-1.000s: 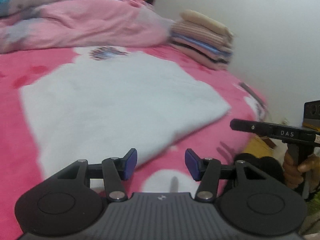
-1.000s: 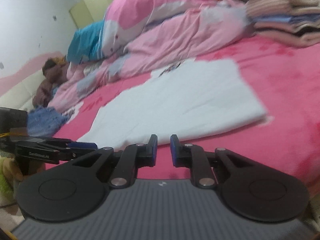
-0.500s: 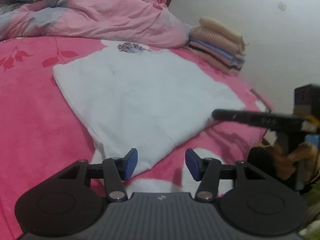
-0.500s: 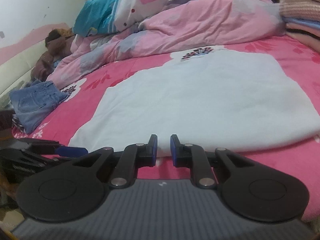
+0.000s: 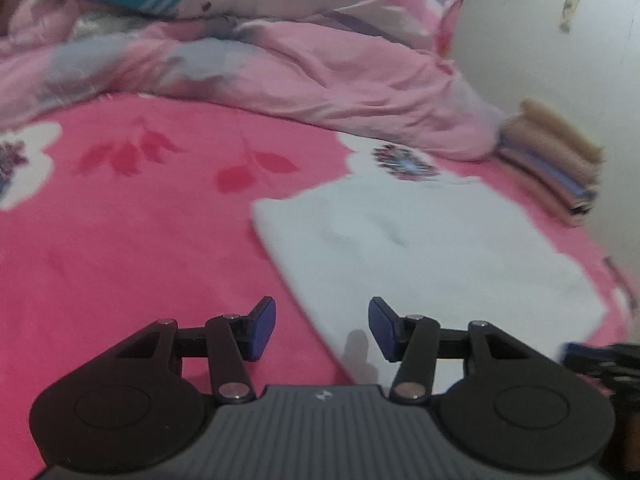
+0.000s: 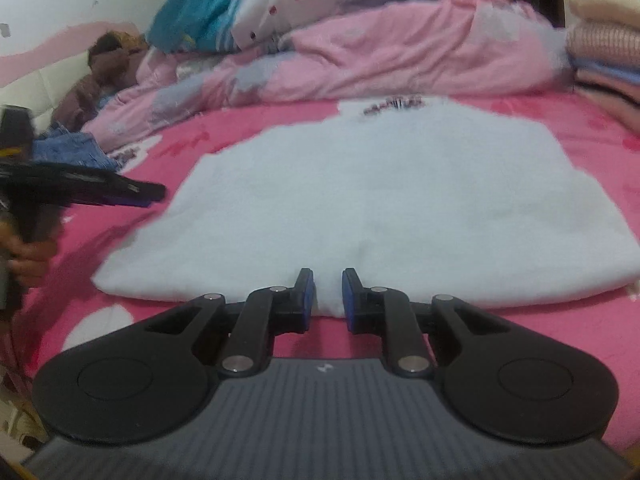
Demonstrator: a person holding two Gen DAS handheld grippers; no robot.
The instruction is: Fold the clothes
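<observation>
Swinging left since the earlier frames, the left gripper (image 5: 322, 326) now hovers over the near left corner of the white garment (image 5: 432, 256), jaws wide apart and holding nothing. That garment lies flat as a folded rectangle on the pink floral bedsheet (image 5: 120, 240); a folded stack (image 5: 556, 160) sits beyond it by the white wall (image 5: 540, 40), a pink duvet (image 5: 280, 68) behind.

From the right wrist, the right gripper (image 6: 328, 300) has closed in on the garment's (image 6: 360, 200) near edge, jaws narrowly apart, empty. Blue jeans (image 6: 76, 152) lie left of the garment. Another fold or a lift to the stack both fit.
</observation>
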